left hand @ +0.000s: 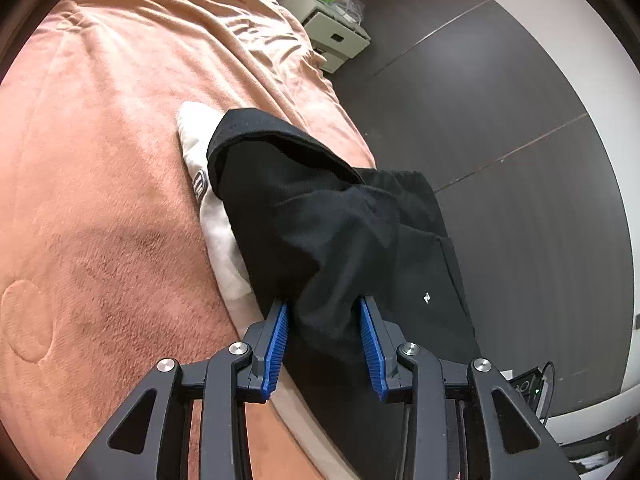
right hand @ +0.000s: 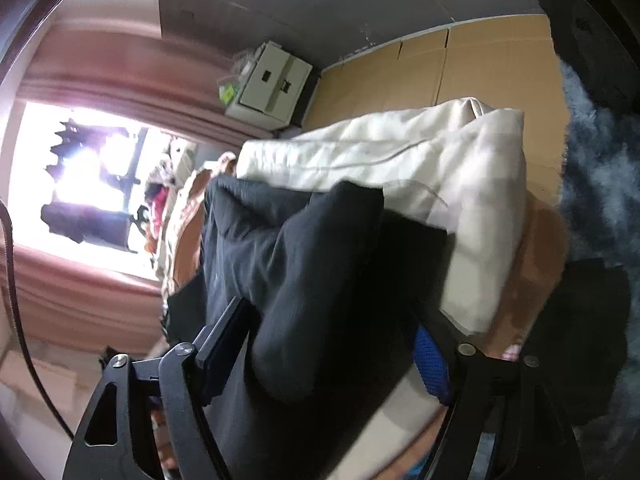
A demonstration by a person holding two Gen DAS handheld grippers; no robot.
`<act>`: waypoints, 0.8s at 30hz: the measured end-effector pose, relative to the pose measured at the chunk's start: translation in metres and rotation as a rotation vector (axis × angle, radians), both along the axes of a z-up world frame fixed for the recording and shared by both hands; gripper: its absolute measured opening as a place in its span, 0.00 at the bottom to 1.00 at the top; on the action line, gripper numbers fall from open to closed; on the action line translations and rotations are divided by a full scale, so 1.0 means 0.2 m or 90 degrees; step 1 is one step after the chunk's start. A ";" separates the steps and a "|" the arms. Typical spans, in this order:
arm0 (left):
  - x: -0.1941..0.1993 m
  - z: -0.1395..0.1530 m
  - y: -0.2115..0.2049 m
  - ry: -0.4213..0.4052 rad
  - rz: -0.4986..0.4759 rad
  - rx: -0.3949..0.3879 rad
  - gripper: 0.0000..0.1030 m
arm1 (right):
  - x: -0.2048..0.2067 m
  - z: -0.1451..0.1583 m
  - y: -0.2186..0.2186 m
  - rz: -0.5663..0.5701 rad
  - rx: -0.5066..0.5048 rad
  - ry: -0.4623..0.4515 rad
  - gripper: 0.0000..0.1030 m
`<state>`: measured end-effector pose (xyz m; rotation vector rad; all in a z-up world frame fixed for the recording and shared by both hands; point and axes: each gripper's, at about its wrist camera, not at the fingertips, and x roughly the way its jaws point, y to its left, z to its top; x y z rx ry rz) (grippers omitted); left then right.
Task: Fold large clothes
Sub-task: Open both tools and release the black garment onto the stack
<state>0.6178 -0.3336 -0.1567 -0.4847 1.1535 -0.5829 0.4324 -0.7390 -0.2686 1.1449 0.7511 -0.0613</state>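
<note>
A black garment (left hand: 320, 216) lies at the edge of a bed with a salmon-pink blanket (left hand: 100, 160), partly hanging over the side. It overlaps a cream white garment (left hand: 212, 216) with a dark logo. My left gripper (left hand: 325, 308) has a bunch of the black cloth between its blue pads (left hand: 280, 336). In the right wrist view, my right gripper (right hand: 332, 320) holds a thick fold of the black garment (right hand: 304, 240) between its jaws, with the cream garment (right hand: 420, 168) just beyond it.
A pale bedside drawer unit (left hand: 336, 36) stands on the dark floor (left hand: 500, 120) past the bed; it also shows in the right wrist view (right hand: 272, 84). Cardboard (right hand: 460, 64) lines a wall, a bright window (right hand: 80, 172) sits left, and dark fluffy fabric (right hand: 592, 152) is at right.
</note>
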 end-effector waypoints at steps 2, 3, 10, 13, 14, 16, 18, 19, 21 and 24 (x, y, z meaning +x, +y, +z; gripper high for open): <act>0.01 0.00 -0.01 -0.002 -0.003 -0.002 0.36 | -0.01 0.02 0.00 -0.010 -0.022 -0.003 0.41; 0.02 0.01 -0.01 -0.003 -0.004 -0.004 0.36 | -0.01 0.03 0.01 -0.011 -0.030 -0.006 0.37; 0.08 0.02 -0.08 -0.005 -0.011 0.011 0.36 | -0.14 0.14 0.08 -0.038 -0.067 -0.005 0.25; 0.08 0.03 -0.10 -0.002 -0.012 0.022 0.36 | -0.16 0.16 0.10 -0.037 -0.085 0.005 0.27; 0.07 0.05 -0.09 -0.007 -0.010 0.027 0.36 | -0.16 0.16 0.09 -0.034 -0.084 0.005 0.28; 0.06 0.07 -0.06 -0.018 -0.004 0.029 0.36 | -0.15 0.15 0.08 -0.029 -0.082 0.006 0.29; 0.04 0.10 -0.03 -0.025 -0.002 0.029 0.36 | -0.14 0.16 0.06 -0.023 -0.092 0.008 0.29; 0.03 0.12 -0.01 -0.031 0.001 0.033 0.36 | -0.13 0.17 0.06 -0.017 -0.104 0.011 0.29; 0.02 0.15 0.03 -0.040 0.005 0.043 0.36 | -0.11 0.17 0.06 -0.015 -0.109 0.018 0.29; -0.03 0.20 0.09 -0.049 0.011 0.047 0.37 | -0.09 0.17 0.04 -0.010 -0.121 0.029 0.29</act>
